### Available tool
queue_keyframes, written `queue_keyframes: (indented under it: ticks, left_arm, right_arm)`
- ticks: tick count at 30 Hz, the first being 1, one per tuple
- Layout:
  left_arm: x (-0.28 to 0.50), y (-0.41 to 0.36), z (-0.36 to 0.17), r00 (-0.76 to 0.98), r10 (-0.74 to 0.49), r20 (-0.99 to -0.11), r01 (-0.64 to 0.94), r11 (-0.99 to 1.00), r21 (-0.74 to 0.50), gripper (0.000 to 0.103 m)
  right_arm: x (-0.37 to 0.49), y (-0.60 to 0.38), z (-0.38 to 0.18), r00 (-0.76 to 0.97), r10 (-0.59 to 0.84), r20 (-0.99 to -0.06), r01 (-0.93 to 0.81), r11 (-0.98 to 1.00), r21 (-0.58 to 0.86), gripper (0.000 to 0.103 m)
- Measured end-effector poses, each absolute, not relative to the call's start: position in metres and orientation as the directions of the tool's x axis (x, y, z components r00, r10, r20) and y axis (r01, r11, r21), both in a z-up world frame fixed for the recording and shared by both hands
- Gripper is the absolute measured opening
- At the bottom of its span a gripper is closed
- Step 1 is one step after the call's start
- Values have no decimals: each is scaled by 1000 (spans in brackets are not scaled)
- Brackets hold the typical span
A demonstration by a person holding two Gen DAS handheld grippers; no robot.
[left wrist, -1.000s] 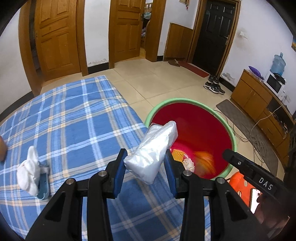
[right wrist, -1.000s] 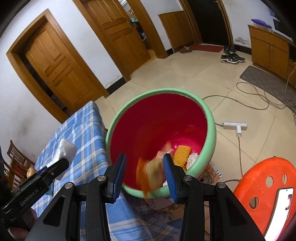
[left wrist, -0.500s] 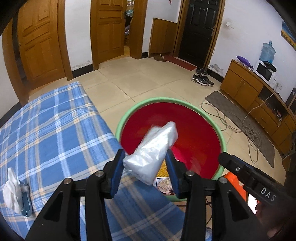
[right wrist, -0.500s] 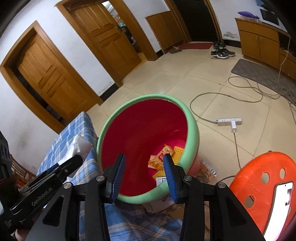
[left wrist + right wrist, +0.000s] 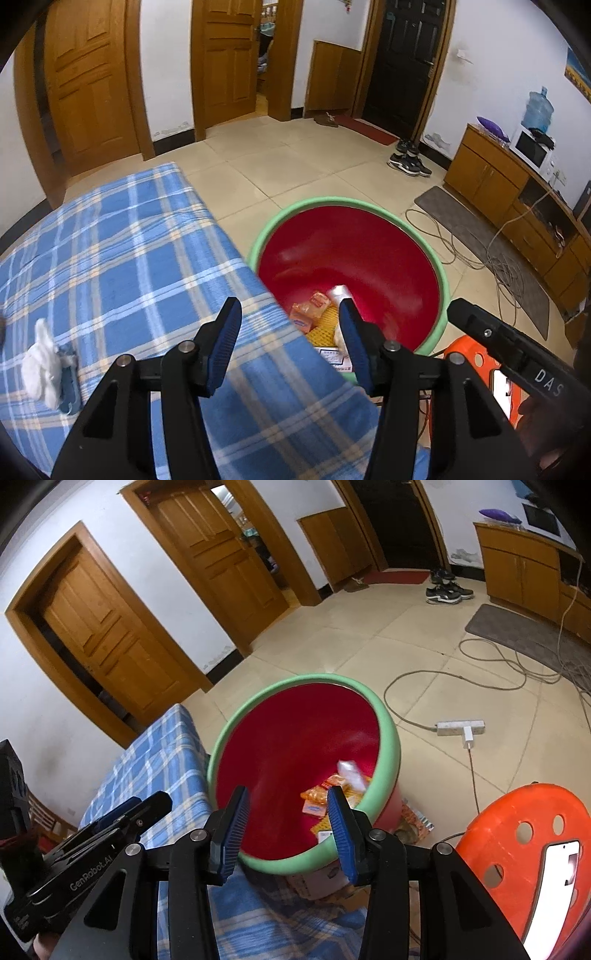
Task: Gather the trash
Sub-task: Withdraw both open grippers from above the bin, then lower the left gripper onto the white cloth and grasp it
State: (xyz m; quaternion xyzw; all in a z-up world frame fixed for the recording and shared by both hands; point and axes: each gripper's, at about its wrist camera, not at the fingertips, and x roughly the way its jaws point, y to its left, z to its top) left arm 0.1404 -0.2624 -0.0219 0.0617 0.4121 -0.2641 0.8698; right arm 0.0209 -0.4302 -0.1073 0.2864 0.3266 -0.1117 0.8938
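Observation:
A red bin with a green rim (image 5: 332,201) (image 5: 388,731) stands on the floor against the edge of the blue plaid bed (image 5: 129,258). At its bottom lie orange wrappers (image 5: 310,306) (image 5: 321,794) and a silver-white bag (image 5: 340,291) (image 5: 351,770). My left gripper (image 5: 289,306) hovers over the bed edge at the bin's near rim, its jaws opening with nothing between them. My right gripper (image 5: 288,792) hangs above the bin's near rim, open and empty. A crumpled white tissue (image 5: 40,354) lies on the bed at the left, beside a small blue item (image 5: 68,380).
An orange stool (image 5: 517,830) with a phone (image 5: 554,878) on it stands right of the bin. A power strip (image 5: 460,727) and cables trail over the tiled floor. Shoes (image 5: 408,162), a grey mat and a wooden cabinet (image 5: 487,184) are farther right.
The left jaws spread and the silver-white bag fell from them into the bin. An orange wrapper seen falling between the right jaws a second ago now lies in the bin.

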Motion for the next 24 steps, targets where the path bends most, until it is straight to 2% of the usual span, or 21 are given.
queue_keyframes:
  ticks: [11,24]
  left_arm:
    - [133,-193,-8,587,-335,-737,400,912,-95,55]
    - [143,-108,-6,646,-228,-728,240,967,-90,55]
  right_arm:
    - [16,-397,-92,779,19,-627,326,842,430,50]
    - [20,-359,-83,774,48,-631,265,881,393,50]
